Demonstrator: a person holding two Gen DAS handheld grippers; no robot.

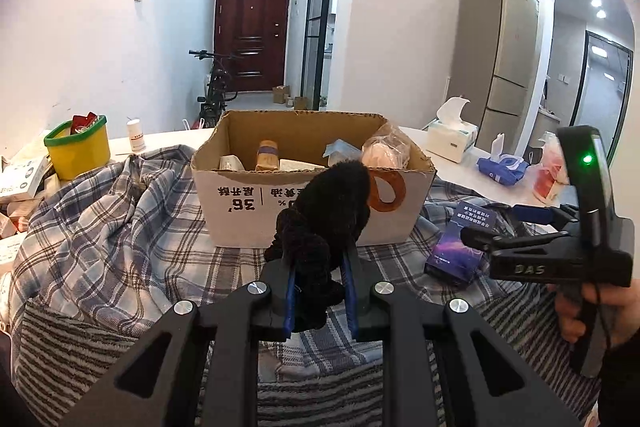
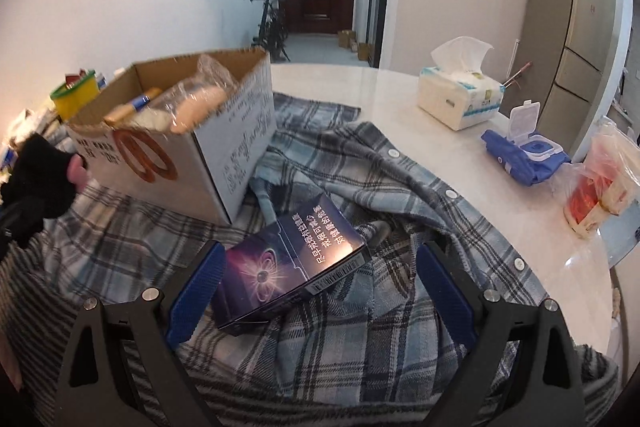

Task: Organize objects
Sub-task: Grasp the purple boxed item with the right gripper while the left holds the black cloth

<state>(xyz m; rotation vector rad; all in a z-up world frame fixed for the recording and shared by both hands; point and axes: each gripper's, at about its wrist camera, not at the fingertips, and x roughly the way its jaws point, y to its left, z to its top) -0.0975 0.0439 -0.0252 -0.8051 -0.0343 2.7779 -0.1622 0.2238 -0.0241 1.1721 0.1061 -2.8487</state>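
Your left gripper (image 1: 320, 291) is closed on a black fuzzy cloth (image 1: 320, 223), which sticks up between the blue pads, raised in front of the carton's near wall. The carton (image 1: 240, 211) stands open on a plaid shirt (image 1: 120, 227) spread over the table's near edge; inside it lie a bagged bun (image 1: 384, 151), a brown roll (image 1: 268, 155) and small packs. Your right gripper (image 2: 320, 291) is spread wide, its fingers (image 2: 200, 287) flanking a purple box (image 2: 288, 267) that lies on the shirt just right of the carton; whether the left pad touches the box cannot be told. Toward the table's right edge (image 2: 400, 99) sit a tissue box (image 2: 456, 99), a wipes pack (image 2: 528, 155) and a red bag (image 2: 596, 195). A yellow tub (image 1: 80, 147) stands near the far-left edge.
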